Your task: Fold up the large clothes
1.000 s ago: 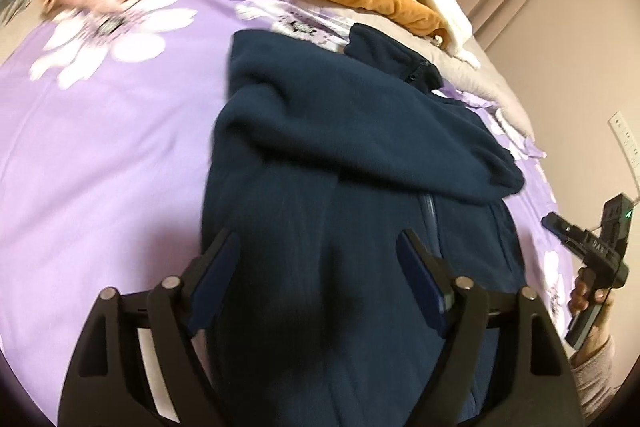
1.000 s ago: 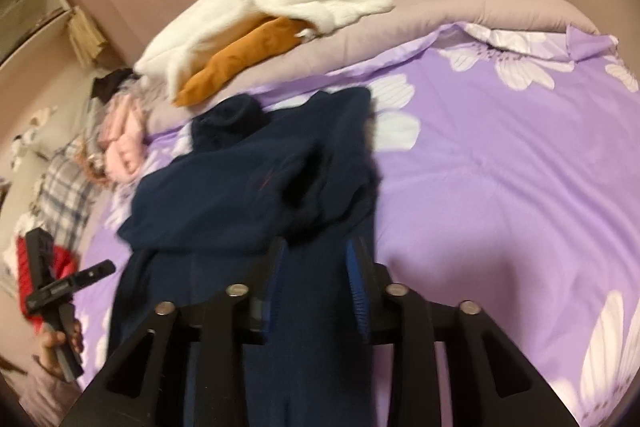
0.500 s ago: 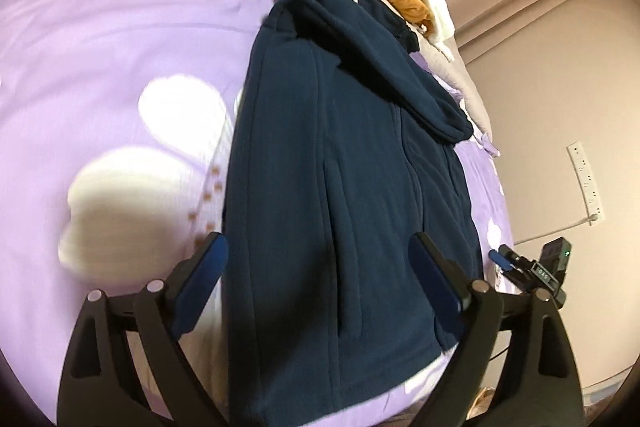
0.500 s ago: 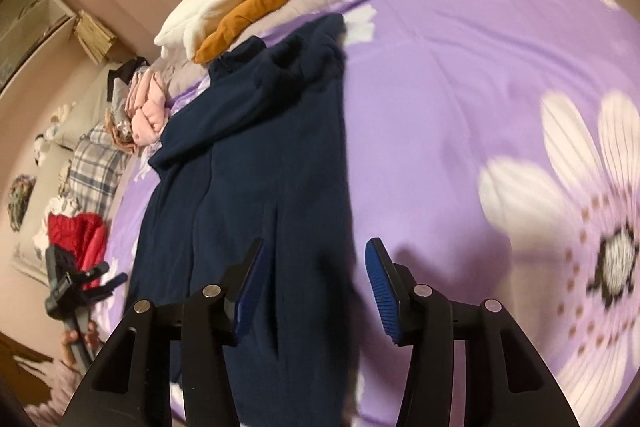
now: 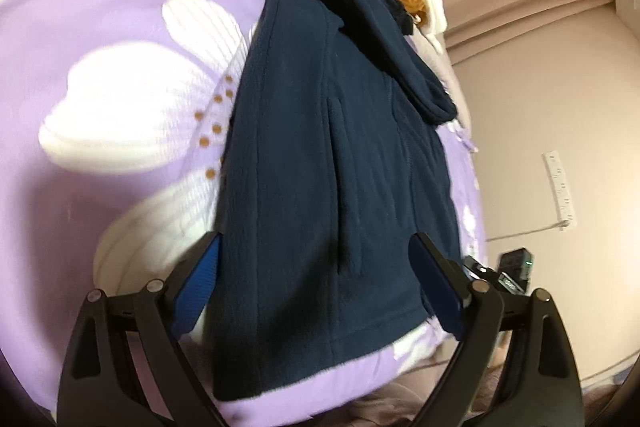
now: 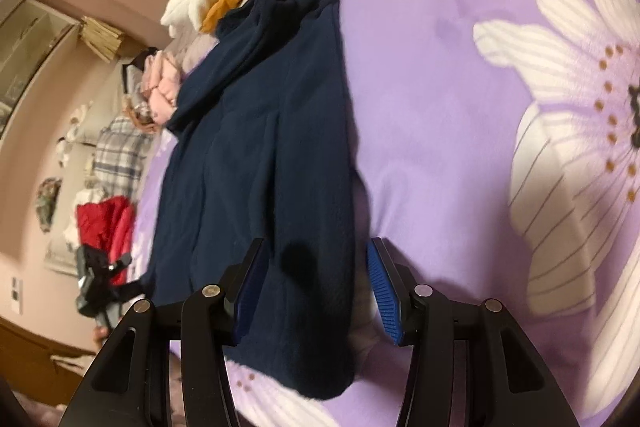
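The navy fleece jacket lies lengthwise on the purple flowered bed, its hem near the bed's near edge; I judge the risk is pinching only the top layer, or bedcover with it, so the fold drags crooked. The left hand-held gripper is spread wide over the hem, empty. The right hand-held gripper stands partly spread, straddling the jacket's edge without pressing it.

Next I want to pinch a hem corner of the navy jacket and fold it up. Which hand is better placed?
Right, probably. The right tool stands open astride the side edge of the jacket, near a hem corner. The left tool spans most of the width, so it must shift sideways first.
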Available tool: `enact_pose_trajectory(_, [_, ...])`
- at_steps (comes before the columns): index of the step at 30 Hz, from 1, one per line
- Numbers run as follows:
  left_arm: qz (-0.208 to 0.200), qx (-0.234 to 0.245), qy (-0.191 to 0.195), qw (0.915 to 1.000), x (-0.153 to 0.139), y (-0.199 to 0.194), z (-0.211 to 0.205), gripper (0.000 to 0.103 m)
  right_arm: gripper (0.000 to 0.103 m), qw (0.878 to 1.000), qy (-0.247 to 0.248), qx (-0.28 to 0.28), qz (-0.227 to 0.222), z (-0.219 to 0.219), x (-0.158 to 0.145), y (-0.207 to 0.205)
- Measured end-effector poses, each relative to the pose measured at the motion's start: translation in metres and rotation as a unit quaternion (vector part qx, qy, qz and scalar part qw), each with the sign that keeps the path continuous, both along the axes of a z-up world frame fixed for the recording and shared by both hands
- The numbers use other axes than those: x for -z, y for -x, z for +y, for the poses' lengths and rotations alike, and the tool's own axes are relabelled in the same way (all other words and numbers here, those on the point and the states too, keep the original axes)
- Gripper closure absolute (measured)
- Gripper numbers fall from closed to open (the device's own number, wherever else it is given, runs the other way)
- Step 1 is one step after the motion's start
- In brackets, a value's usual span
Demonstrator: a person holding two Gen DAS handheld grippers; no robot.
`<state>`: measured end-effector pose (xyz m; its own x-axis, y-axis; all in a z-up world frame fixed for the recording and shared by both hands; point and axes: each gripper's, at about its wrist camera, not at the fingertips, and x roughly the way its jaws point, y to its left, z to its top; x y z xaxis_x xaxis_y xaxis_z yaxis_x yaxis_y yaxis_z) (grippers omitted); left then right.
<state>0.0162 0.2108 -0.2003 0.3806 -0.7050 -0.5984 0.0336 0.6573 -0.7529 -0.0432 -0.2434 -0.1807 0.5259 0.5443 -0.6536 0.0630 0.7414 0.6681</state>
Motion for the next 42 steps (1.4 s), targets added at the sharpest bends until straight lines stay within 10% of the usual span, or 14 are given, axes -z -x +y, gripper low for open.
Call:
enact_pose_trajectory(18, [-0.004,0.027,0.034,0.9991,0.000,-0.005,-0.024,0.011,0.049,0.998,-0.059,-0.023,-0.014,0.011,0.009,-0.014])
enact_pose_trajectory(29, [0.033,-0.015,0.027,0.9990,0.010,0.009,-0.004,0.050,0.063,0.999,-0.037,-0.028,-0.017,0.014,0.012,-0.002])
enact_pose_trajectory(34, [0.059,-0.049,0.016,0.9969,0.017,0.008,0.005,0.085,0.078,0.999,-0.021,-0.029,-0.017,0.017,0.012,-0.006])
enact_pose_trajectory(42, [0.034,-0.068,0.008,0.9971,0.005,0.014,0.004,0.089,0.084,0.998,0.012,-0.032,-0.047,0.025,-0.008,-0.001])
